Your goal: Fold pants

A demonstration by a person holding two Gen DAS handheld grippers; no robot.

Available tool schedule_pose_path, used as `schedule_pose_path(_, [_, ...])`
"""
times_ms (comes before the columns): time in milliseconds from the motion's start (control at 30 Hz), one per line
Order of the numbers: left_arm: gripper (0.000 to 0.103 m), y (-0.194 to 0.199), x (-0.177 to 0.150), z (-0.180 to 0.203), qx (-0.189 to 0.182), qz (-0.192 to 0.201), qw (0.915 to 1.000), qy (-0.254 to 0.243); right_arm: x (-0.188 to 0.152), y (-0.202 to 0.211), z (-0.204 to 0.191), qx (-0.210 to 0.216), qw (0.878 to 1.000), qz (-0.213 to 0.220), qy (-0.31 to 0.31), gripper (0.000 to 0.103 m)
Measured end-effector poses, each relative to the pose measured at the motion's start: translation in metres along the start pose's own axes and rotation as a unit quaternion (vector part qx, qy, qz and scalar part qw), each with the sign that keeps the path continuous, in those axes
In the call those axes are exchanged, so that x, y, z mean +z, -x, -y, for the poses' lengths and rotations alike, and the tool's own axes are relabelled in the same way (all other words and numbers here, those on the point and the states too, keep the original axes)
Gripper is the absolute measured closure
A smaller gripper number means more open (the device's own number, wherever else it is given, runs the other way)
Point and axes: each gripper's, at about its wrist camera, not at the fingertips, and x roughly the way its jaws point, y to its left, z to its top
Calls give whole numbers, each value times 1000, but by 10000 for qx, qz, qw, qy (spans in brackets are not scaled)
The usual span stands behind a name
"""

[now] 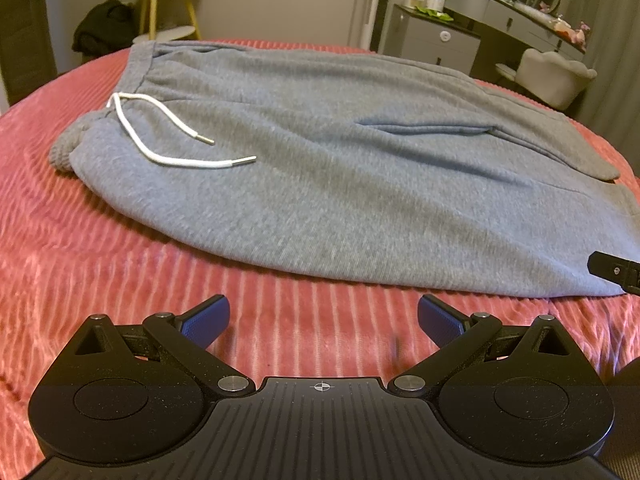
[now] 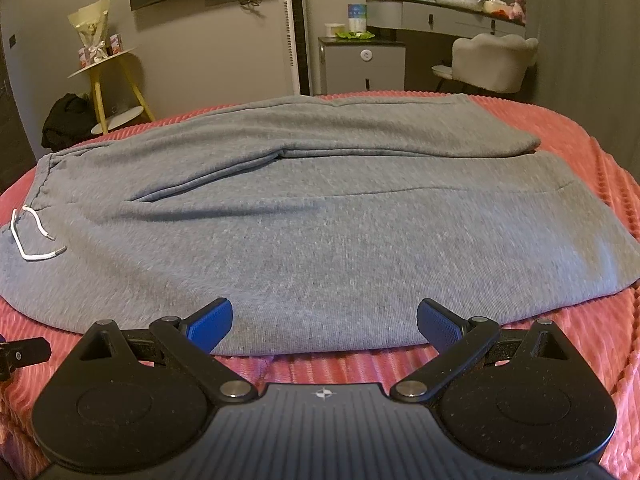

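Grey sweatpants (image 1: 320,168) lie spread on a red ribbed bedspread (image 1: 100,280), waistband at the left with a white drawstring (image 1: 160,136). My left gripper (image 1: 323,316) is open and empty, just short of the pants' near edge. In the right wrist view the pants (image 2: 320,220) lie sideways, with one leg lying along the far side of the other. The drawstring (image 2: 32,236) shows at the left. My right gripper (image 2: 324,320) is open and empty, its blue fingertips (image 2: 212,320) over the near edge of the pants. Its tip shows in the left wrist view (image 1: 616,272).
The bedspread (image 2: 580,340) runs to the bed's far edge. Beyond it stand a yellow side table (image 2: 108,76), a dark heap of clothes (image 2: 64,120), a tall white fan (image 2: 296,28), a grey dresser (image 2: 360,64) and a pale chair (image 2: 492,60).
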Motion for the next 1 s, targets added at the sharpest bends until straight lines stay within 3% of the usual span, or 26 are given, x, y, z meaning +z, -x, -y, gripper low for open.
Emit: schedule_pose_path(1000, [0, -1, 1, -2, -61, -44, 9999, 123, 1, -3, 4, -72, 9998, -54, -168, 4])
